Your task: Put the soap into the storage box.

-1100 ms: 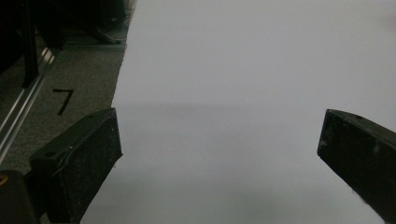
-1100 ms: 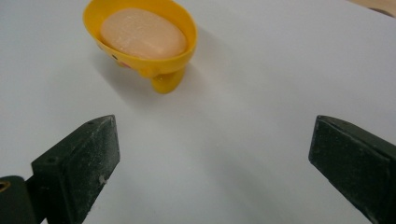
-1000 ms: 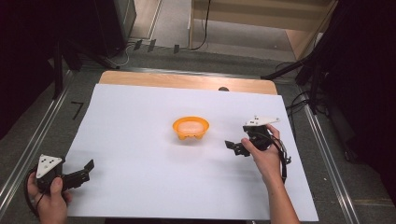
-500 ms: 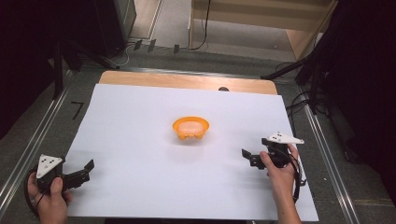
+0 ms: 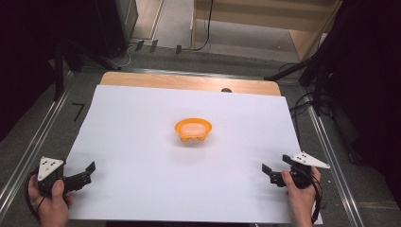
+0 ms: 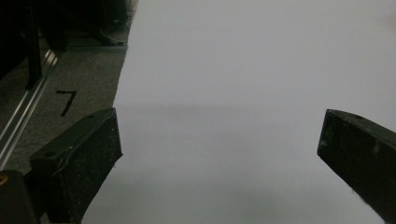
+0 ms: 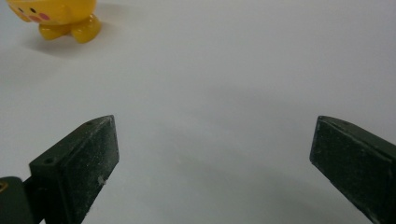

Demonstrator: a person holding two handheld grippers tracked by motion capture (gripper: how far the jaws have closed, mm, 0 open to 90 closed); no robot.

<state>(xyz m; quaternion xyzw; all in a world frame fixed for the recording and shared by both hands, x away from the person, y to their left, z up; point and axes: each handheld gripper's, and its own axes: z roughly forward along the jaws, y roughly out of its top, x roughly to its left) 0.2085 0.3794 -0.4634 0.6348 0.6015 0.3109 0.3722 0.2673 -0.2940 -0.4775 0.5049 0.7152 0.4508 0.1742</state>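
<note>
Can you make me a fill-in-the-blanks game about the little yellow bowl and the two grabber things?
1. The yellow bowl sits on a big sheet of ____ paper.
2. The jaws of the left gripper stand wide ____.
3. The right gripper holds ____ between its jaws.
4. In the right gripper view, the bowl has a painted face with pink ____.

Missing words: white; open; nothing; cheeks
</note>
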